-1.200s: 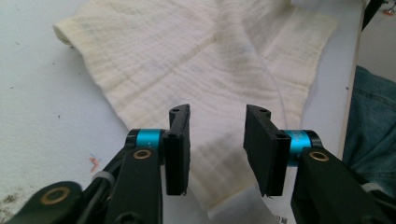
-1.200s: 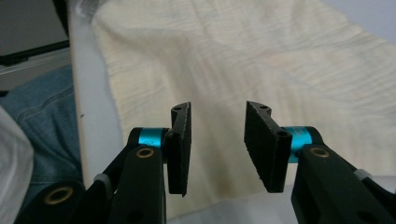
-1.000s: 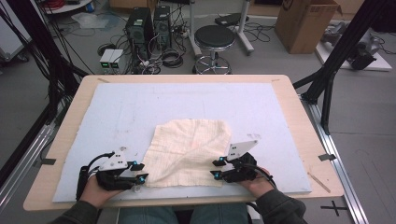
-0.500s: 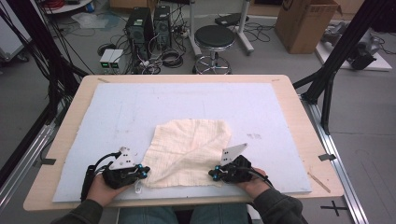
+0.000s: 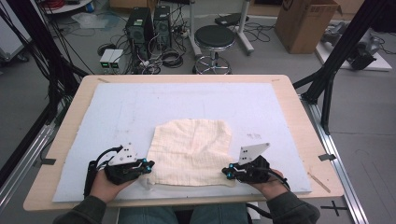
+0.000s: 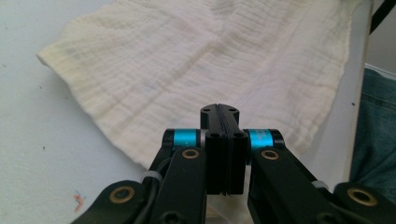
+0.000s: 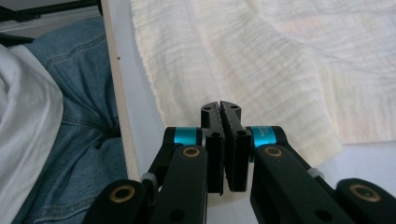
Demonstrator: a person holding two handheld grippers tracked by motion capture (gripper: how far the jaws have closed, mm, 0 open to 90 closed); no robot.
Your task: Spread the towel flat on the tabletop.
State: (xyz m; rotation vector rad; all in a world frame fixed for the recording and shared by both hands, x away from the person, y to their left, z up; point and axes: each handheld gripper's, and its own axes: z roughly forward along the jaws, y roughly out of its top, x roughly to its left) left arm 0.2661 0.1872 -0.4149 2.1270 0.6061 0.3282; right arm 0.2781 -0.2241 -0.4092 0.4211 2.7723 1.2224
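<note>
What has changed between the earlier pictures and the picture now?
Both tongs, left tongs and right tongs, moved inward to the near corners of the cream cloth and have just closed; their jaws now stand together at its near edge, apparently pinching it. The cloth's near corners look slightly drawn up. The cloth otherwise lies where it was on the white mat.

Evenly lit from overhead, soft and nearly shadowless across the pale worktop [image 5: 187,102] in the high view, slightly washed out toward the upper frame in both gripper views, with black fingers [image 6: 212,154] close up and mildly blurred.
</note>
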